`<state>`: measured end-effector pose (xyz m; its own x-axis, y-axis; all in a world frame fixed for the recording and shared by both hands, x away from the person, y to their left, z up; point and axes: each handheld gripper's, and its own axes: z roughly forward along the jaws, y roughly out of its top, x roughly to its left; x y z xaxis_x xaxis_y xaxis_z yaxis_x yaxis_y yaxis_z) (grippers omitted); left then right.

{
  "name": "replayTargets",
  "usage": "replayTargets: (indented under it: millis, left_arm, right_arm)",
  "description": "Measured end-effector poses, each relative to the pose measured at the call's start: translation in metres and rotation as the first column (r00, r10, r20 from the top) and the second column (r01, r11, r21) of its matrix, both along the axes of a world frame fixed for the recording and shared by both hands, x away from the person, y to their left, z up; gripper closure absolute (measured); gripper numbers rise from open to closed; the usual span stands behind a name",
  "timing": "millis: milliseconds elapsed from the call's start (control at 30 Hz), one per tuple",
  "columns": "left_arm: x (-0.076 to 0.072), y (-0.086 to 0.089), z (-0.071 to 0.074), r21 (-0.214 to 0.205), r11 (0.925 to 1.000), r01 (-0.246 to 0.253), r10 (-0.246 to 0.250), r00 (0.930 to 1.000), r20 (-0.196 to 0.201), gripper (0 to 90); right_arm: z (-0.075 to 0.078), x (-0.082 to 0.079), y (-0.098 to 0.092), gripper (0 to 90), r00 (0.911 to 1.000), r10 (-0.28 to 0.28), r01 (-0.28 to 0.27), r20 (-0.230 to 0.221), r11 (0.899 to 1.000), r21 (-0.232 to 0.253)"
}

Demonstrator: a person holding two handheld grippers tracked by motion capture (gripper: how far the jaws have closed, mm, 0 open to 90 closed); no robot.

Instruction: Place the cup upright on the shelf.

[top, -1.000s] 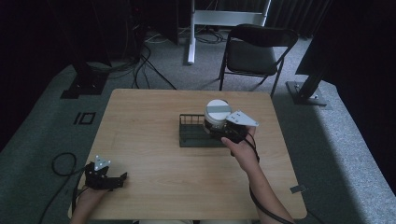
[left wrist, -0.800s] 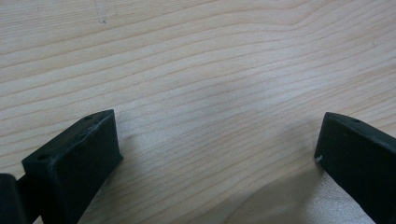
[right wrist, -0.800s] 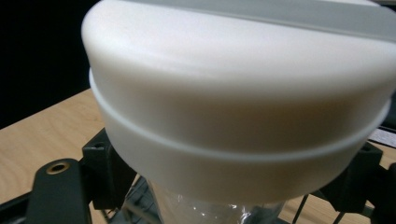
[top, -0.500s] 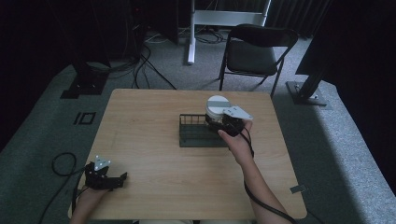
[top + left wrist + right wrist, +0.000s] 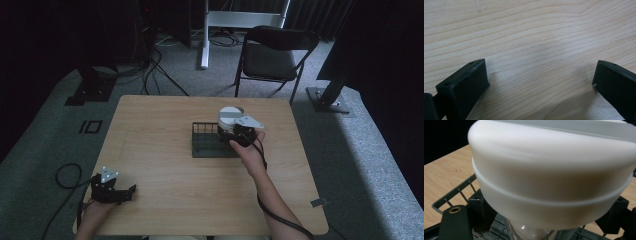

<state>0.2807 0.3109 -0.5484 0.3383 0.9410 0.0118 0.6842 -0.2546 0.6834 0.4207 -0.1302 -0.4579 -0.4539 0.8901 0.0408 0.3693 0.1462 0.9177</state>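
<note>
I count one white cap-topped container [image 5: 230, 118], one dark wire rack [image 5: 208, 141] and two grippers on one wooden table [image 5: 165, 125]. The container is a white rounded top with a grey band across it, sitting over a clear glassy lower part [image 5: 529, 232] that I can see in the right gripper view. It stands at the rack's right end, over or in the rack; I cannot tell if it rests on the rack floor. I see nothing else in the rack, though much of it is hidden in the right gripper view. My right gripper [image 5: 239, 134] is right up against the container, jaws on either side of its lower part below the white top, and I cannot tell whether they pinch it. The right hand [image 5: 248, 150] holds that gripper just beside the rack's right end. My left gripper [image 5: 111, 189] sits well apart, at the near left corner of the table, its jaws spread wide over bare wood, with nothing between them. One folding chair [image 5: 272, 55] stands beyond the far edge
</note>
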Motion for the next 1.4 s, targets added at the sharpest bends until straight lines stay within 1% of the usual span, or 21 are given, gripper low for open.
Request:
replayTargets:
  millis: [33,133,167,267,333,400,567,733,900,967,1067,1200,1333,1400]
  left_arm:
    - [0.000,0.000,0.000,0.000,1.0000,0.000,0.000,1.0000,0.000,0.1]
    - [0.000,0.000,0.000,0.000,1.0000,0.000,0.000,1.0000,0.000,0.2]
    - [0.000,0.000,0.000,0.000,1.0000,0.000,0.000,1.0000,0.000,0.1]
    - [0.000,0.000,0.000,0.000,1.0000,0.000,0.000,1.0000,0.000,0.1]
    - [0.000,0.000,0.000,0.000,1.0000,0.000,0.000,1.0000,0.000,0.1]
    - [0.000,0.000,0.000,0.000,1.0000,0.000,0.000,1.0000,0.000,0.1]
    - [0.000,0.000,0.000,-0.001,1.0000,0.000,0.000,1.0000,0.000,0.1]
    - [0.000,0.000,0.000,0.000,1.0000,0.000,0.000,1.0000,0.000,0.1]
    - [0.000,0.000,0.000,0.000,1.0000,0.000,0.000,1.0000,0.000,0.1]
    - [0.000,0.000,0.000,0.000,1.0000,0.000,0.000,1.0000,0.000,0.1]
    - [0.000,0.000,0.000,0.000,1.0000,0.000,0.000,1.0000,0.000,0.1]
    - [0.000,0.000,0.000,-0.001,1.0000,0.000,0.000,1.0000,0.000,0.1]
    - [0.000,0.000,0.000,-0.001,1.0000,0.000,0.000,1.0000,0.000,0.1]
    - [0.000,0.000,0.000,-0.001,1.0000,0.000,0.000,1.0000,0.000,0.1]
  right_arm:
    - [-0.001,0.001,0.001,18.4,1.0000,-0.001,0.001,-0.006,1.000,-0.006]
    - [-0.004,0.003,0.002,18.4,0.9997,-0.004,0.004,-0.024,1.000,0.000]
    - [-0.004,0.003,0.002,18.4,0.9997,-0.004,0.004,-0.024,1.000,0.000]
    - [-0.008,0.005,0.005,18.4,0.9991,-0.018,0.018,-0.038,1.000,-0.015]
    - [-0.009,0.006,0.006,18.4,0.9986,-0.016,0.016,-0.051,1.000,-0.003]
    - [-0.009,0.006,0.006,18.4,0.9984,-0.017,0.017,-0.054,1.000,-0.003]
    - [-0.011,0.006,0.009,18.4,0.9979,-0.011,0.008,-0.064,0.999,-0.041]
    - [-0.012,0.007,0.011,18.4,0.9960,-0.005,0.001,-0.089,0.999,-0.048]
    - [-0.014,0.007,0.013,18.4,0.9948,-0.005,-0.002,-0.102,0.998,-0.064]
    - [-0.014,0.007,0.013,18.5,0.9947,-0.007,-0.001,-0.102,0.997,-0.080]
    - [-0.014,0.007,0.014,18.4,0.9937,0.005,-0.014,-0.112,0.997,-0.080]
    - [-0.015,0.008,0.014,18.4,0.9925,0.005,-0.016,-0.122,0.996,-0.090]
    - [-0.014,0.007,0.014,18.4,0.9921,0.003,-0.015,-0.126,0.995,-0.098]
    - [-0.015,0.006,0.015,18.3,0.9930,0.007,-0.020,-0.118,0.994,-0.110]
